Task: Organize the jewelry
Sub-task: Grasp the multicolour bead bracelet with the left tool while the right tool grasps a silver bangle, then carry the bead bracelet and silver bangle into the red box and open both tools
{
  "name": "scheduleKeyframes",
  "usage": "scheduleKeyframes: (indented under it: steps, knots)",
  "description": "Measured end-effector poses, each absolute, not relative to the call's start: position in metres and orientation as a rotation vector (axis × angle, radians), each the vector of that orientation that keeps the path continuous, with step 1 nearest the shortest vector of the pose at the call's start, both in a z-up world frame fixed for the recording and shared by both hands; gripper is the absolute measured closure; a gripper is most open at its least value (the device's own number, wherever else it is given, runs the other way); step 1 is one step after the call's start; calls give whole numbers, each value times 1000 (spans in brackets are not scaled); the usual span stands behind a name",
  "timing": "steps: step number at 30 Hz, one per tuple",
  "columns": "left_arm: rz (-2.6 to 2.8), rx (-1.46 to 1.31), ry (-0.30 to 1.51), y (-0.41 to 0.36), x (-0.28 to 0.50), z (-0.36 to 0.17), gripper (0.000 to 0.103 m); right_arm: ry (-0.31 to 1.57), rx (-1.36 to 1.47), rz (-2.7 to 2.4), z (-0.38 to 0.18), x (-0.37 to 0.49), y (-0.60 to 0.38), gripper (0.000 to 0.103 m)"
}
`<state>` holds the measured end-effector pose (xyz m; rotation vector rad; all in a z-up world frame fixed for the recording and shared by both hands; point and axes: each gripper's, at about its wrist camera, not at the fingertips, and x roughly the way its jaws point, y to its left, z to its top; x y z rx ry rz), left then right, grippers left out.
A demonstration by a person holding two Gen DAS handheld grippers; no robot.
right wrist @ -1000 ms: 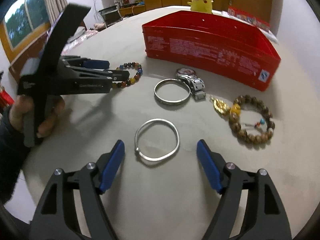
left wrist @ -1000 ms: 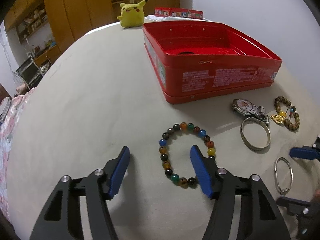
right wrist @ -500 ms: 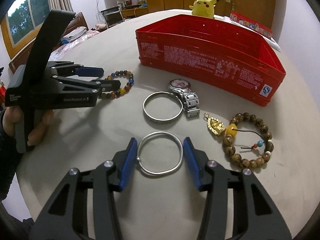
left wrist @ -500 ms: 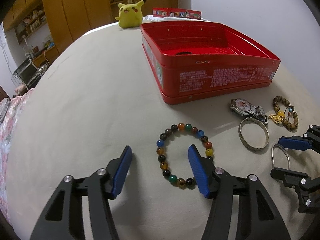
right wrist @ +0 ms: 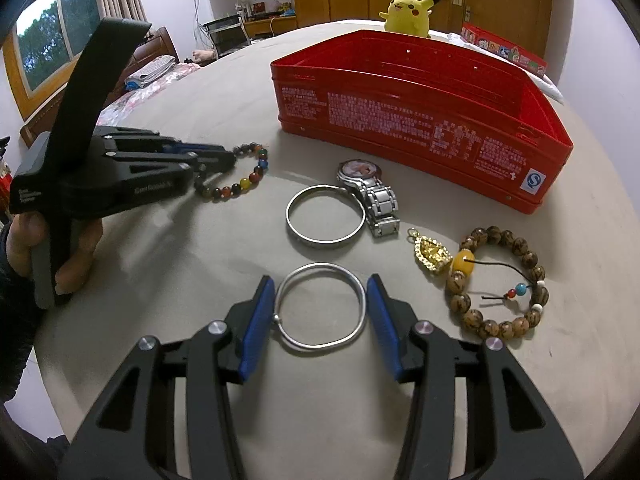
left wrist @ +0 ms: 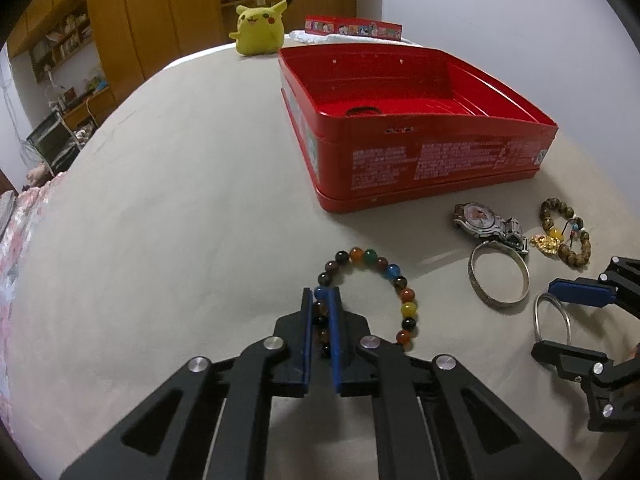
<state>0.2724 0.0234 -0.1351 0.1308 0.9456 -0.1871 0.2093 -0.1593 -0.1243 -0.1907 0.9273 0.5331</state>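
My left gripper [left wrist: 321, 300] is shut on the left side of a multicoloured bead bracelet [left wrist: 394, 278], which lies on the beige table; both also show in the right wrist view, the gripper [right wrist: 224, 156] and the bracelet [right wrist: 244, 184]. My right gripper [right wrist: 320, 292] is open, its blue pads on either side of a thin silver bangle [right wrist: 320, 312] on the table, close to it or just touching. That gripper [left wrist: 568, 320] and bangle [left wrist: 554, 320] also show in the left wrist view. An open red tin box [left wrist: 436, 156] stands behind the jewelry.
A wide silver bangle [right wrist: 326, 216], a steel watch [right wrist: 368, 188], a gold pendant [right wrist: 430, 252] and a brown wooden bead bracelet [right wrist: 500, 280] lie before the box [right wrist: 420, 132]. A yellow plush toy [left wrist: 260, 28] and a flat red packet [left wrist: 352, 28] sit at the far edge.
My left gripper has shut on the bead bracelet's left side. My right gripper has moved forward and narrowed around the thin silver bangle.
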Motion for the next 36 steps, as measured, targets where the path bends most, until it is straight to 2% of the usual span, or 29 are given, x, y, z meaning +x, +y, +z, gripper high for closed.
scheduleKeyframes:
  steps: [8,36]
  knots:
    - [-184,108,927,22,263,-121,96,928,-175,535,-118,206,-164,57]
    - [-198,133,773,3,229,-14,96,825,-184,546,-46,199,-180,57]
